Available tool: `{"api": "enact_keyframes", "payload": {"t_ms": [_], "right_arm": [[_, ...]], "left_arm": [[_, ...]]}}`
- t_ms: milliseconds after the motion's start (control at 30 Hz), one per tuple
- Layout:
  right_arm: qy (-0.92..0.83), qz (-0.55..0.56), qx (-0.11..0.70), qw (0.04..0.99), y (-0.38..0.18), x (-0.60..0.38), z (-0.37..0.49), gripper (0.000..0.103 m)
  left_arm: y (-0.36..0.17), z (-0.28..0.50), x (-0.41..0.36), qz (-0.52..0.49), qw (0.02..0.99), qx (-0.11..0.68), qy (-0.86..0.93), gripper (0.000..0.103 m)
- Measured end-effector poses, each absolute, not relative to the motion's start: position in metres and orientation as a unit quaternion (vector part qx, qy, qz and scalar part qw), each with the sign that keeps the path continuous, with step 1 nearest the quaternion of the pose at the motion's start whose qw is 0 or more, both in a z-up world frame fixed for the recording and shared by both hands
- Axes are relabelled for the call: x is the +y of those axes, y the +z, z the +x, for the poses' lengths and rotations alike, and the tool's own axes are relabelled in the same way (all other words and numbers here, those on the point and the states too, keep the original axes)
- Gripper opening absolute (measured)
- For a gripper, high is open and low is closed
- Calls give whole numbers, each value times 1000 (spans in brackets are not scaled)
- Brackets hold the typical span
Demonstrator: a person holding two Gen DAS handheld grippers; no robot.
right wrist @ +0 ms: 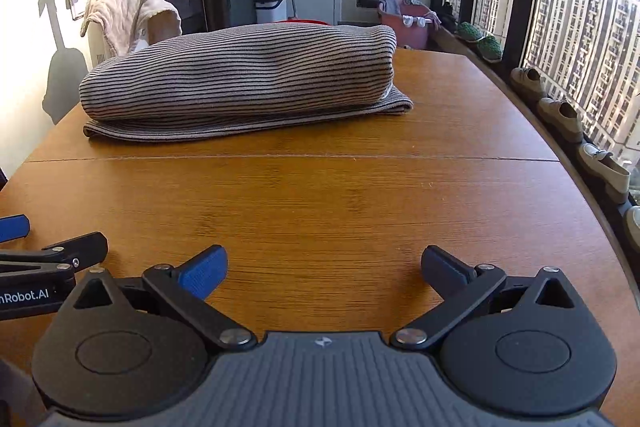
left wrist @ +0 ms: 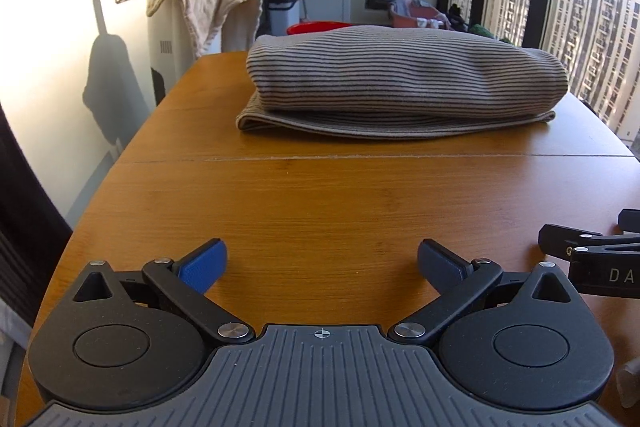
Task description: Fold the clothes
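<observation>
Striped garment [left wrist: 400, 75] folded on wooden table [left wrist: 320, 195]; left gripper [left wrist: 322, 263] and right gripper [right wrist: 324, 265] spread wide, holding nothing, well short of it.

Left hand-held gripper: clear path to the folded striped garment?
Probably yes. The left hand-held gripper is open, and only bare wooden table lies between it and the folded grey striped garment.

The right hand-held gripper [right wrist: 324, 267] fills the bottom of the frame, its blue-padded fingers spread wide over the bare wooden bench [right wrist: 320, 203]. The left hand-held gripper [right wrist: 24, 247] pokes in at the lower left edge. A folded striped garment [right wrist: 240, 83] lies across the upper middle of the frame, well apart from both. Shoes [right wrist: 560, 115] line the windowsill at the right.
</observation>
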State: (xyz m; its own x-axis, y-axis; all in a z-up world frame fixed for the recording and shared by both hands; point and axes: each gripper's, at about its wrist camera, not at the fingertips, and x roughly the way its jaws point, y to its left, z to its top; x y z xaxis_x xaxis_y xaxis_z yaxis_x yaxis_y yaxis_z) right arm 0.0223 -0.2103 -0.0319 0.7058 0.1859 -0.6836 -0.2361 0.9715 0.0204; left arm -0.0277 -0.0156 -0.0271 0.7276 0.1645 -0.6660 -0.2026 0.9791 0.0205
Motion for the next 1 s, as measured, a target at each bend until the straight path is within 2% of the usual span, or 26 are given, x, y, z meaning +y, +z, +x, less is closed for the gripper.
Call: {"api": "enact_keyframes", "payload": {"t_ms": [1000], "right_arm": [[115,-36,365,923,-32,-210,22,103]], "left_arm": [[-27,-28,-18,-30,930,354,96,103]]}}
